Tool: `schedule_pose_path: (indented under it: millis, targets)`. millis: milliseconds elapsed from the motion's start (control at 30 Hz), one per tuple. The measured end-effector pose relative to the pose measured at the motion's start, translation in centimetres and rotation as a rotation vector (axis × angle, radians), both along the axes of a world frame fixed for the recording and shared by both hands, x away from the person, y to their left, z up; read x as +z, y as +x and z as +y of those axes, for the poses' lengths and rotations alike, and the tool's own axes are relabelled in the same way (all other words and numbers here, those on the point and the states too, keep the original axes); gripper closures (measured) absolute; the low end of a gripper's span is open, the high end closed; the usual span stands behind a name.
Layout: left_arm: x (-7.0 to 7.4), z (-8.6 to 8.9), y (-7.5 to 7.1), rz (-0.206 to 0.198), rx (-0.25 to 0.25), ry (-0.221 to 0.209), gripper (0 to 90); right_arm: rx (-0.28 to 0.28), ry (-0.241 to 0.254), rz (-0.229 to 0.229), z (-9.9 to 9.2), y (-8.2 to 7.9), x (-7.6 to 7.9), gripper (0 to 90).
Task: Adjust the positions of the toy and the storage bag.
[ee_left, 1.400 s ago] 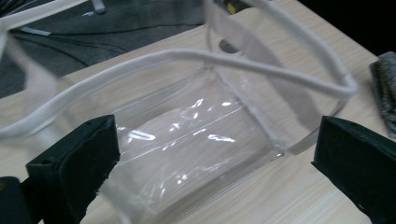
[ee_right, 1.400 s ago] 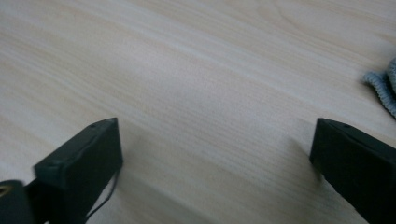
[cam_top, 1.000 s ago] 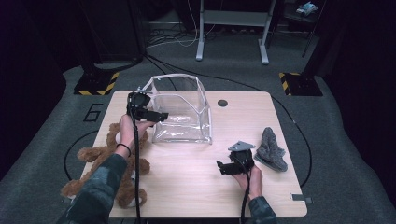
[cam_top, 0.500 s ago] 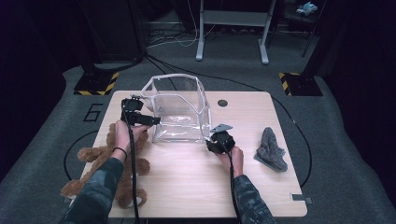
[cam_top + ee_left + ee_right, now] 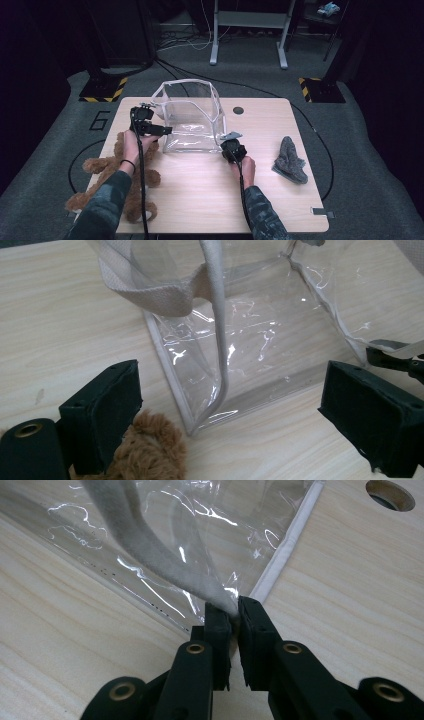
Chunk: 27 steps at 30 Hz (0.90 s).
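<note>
Starting at the tabletop's left edge, a brown teddy bear [image 5: 117,172] sprawls half off the table [image 5: 200,200], right under your left forearm. Your left gripper [image 5: 161,131] hovers just beside the clear plastic bag's [image 5: 192,120] near-left corner, jaws spread wide with nothing between them; in the left gripper view the bag's white-trimmed corner [image 5: 192,422] and its strap [image 5: 165,292] sit in front of the gap, untouched. The bag stands upright near the middle of the far edge, mouth open. Over at its near-right corner, your right gripper [image 5: 234,611] has just been closing and now pinches the bag's grey-white edge strip tight between its pads. Further right, near the right edge, a grey cloth [image 5: 290,160] lies crumpled, well apart from both hands.
</note>
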<state>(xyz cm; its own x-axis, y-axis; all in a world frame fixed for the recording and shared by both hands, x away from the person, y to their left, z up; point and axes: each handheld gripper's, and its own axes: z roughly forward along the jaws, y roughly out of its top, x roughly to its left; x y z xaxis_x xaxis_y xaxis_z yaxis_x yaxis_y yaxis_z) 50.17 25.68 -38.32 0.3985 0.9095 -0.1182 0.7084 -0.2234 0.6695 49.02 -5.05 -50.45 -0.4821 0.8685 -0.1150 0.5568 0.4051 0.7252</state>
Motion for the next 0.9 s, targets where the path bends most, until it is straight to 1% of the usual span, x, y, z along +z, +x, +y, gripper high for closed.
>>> schedule_pose_path:
  millis: [33,67,100,167,200,233,267,300,333,367,400,433,467,500,533,567,600,633,667,700,767,800,833,867,900]
  targets:
    - [-0.1,0.1,-0.1,-0.005,0.001,-0.004,9.1,0.01,0.002,0.012,-0.1,-0.2,0.1,85.0]
    - [-0.1,0.1,-0.1,-0.007,0.016,-0.013,9.0,0.012,0.002,0.013,-0.2,-0.3,0.1,85.1]
    - [-0.1,0.2,-0.2,-0.008,0.019,-0.015,8.5,0.016,0.005,0.014,-0.3,-0.5,0.1,85.1]
    - [0.0,0.3,-0.3,-0.012,0.015,-0.013,7.6,0.016,0.007,0.017,-0.5,-0.7,0.2,85.2]
    - [-0.1,0.4,-0.3,-0.016,0.012,-0.02,6.9,0.028,0.012,0.027,-0.9,-1.1,0.2,85.3]
    - [0.0,0.4,-0.2,-0.012,0.004,-0.002,6.9,0.038,0.019,0.029,-1.1,-1.3,0.2,85.4]
    - [-0.1,0.2,-0.2,-0.011,0.013,-0.009,6.7,0.048,0.016,0.024,-1.4,-1.6,0.2,85.4]
    - [0.0,0.2,-0.2,-0.009,0.007,0.001,6.5,0.048,0.017,0.021,-1.7,-1.7,0.2,85.4]
    - [0.1,0.1,-0.1,-0.012,0.01,0.008,7.1,0.046,0.027,0.029,-2.1,-2.1,0.2,85.4]
    - [0.1,0.0,-0.1,-0.018,0.005,0.002,7.0,0.049,0.027,0.026,-2.5,-2.2,0.2,85.4]
    - [0.1,-0.2,-0.2,-0.019,0.014,-0.006,6.9,0.036,0.03,0.034,-2.7,-2.4,0.2,85.4]
    - [0.2,-0.2,-0.2,-0.015,-0.001,0.005,6.3,0.038,0.031,0.037,-3.1,-2.6,0.2,85.5]
    - [0.2,-0.4,-0.2,-0.019,-0.004,0.002,5.2,0.034,0.031,0.042,-3.4,-2.9,0.3,85.6]
    - [0.2,-0.5,-0.2,-0.02,-0.012,0.013,4.2,0.037,0.031,0.041,-3.7,-3.2,0.3,85.6]
    - [0.2,-0.6,-0.2,-0.026,-0.016,0.013,2.2,0.038,0.028,0.044,-3.9,-3.4,0.3,85.6]
    - [0.2,-0.7,-0.1,-0.026,-0.017,0.016,0.0,0.036,0.029,0.048,-4.2,-3.7,0.3,85.6]
    - [0.2,-0.7,-0.1,-0.023,-0.023,0.016,0.0,0.034,0.032,0.051,-4.5,-3.9,0.3,85.6]
    - [0.2,-0.8,-0.2,-0.028,-0.02,0.001,0.0,0.033,0.028,0.05,-4.7,-4.1,0.3,85.6]
    - [0.2,-0.8,-0.2,-0.028,-0.02,0.001,0.0,0.033,0.028,0.05,-4.7,-4.1,0.3,85.6]
    - [0.2,-1.0,-0.3,-0.036,-0.028,-0.005,0.0,0.039,0.026,0.042,-5.3,-4.7,0.3,85.7]
    - [0.3,-1.1,-0.3,-0.038,-0.026,-0.008,0.0,0.029,0.031,0.047,-5.4,-5.0,0.3,85.7]
    - [0.3,-1.1,-0.3,-0.036,-0.04,-0.003,0.0,0.027,0.035,0.055,-5.9,-5.4,0.3,85.7]
    - [0.3,-1.1,-0.3,-0.036,-0.04,-0.003,0.0,0.027,0.035,0.055,-5.9,-5.4,0.3,85.7]
    - [0.2,-1.1,-0.3,-0.036,-0.039,-0.014,0.0,0.036,0.037,0.055,-6.4,-5.7,0.3,85.7]
    - [0.2,-1.1,-0.3,-0.039,-0.044,-0.015,0.0,0.033,0.04,0.058,-6.5,-5.9,0.3,85.7]
